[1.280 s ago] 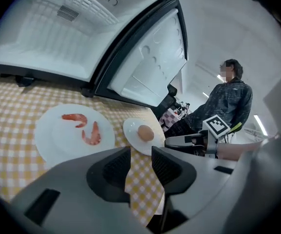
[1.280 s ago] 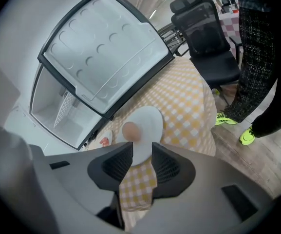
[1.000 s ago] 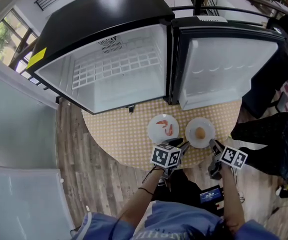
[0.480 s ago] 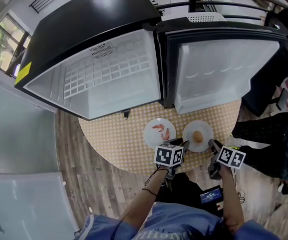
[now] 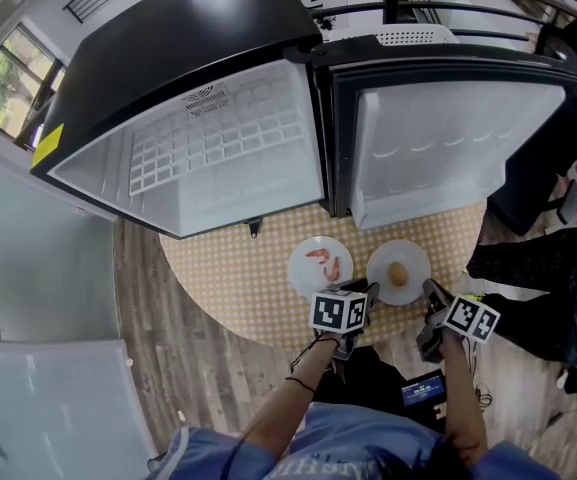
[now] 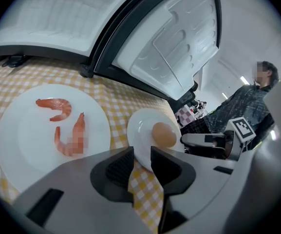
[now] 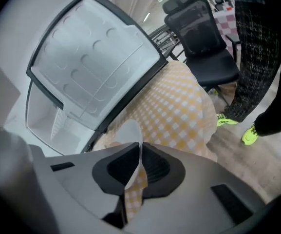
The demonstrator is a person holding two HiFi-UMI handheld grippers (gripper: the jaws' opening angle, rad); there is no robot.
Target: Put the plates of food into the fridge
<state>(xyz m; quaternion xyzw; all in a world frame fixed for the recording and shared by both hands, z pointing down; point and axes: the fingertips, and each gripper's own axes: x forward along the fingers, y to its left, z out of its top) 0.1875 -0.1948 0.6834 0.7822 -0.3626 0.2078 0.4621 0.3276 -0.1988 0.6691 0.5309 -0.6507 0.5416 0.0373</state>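
Two white plates sit on the checked round table [image 5: 228,278]. One holds shrimps [image 5: 320,265] [image 6: 28,135], the other a brown bun [image 5: 399,271] [image 6: 142,130]. My right gripper [image 5: 431,290] [image 7: 139,162] has just been closing and is shut on the bun plate's near rim [image 7: 130,130], which shows edge-on between the pads. My left gripper [image 5: 370,290] [image 6: 141,162] hovers low between the plates by the bun plate's left edge. Its jaws stand a narrow gap apart, with cloth and plate rim showing beyond them and nothing gripped.
Behind the table is the open fridge [image 5: 218,148], with its door [image 5: 448,148] swung out to the right. A black office chair [image 7: 203,38] and a person in dark clothes [image 5: 538,288] are on the right. A white door [image 5: 38,398] is at the lower left.
The head camera has shifted, so fridge and table sit slightly further left. Both grippers stay at the plates' near edges, the left one a little lower. The plates have not moved.
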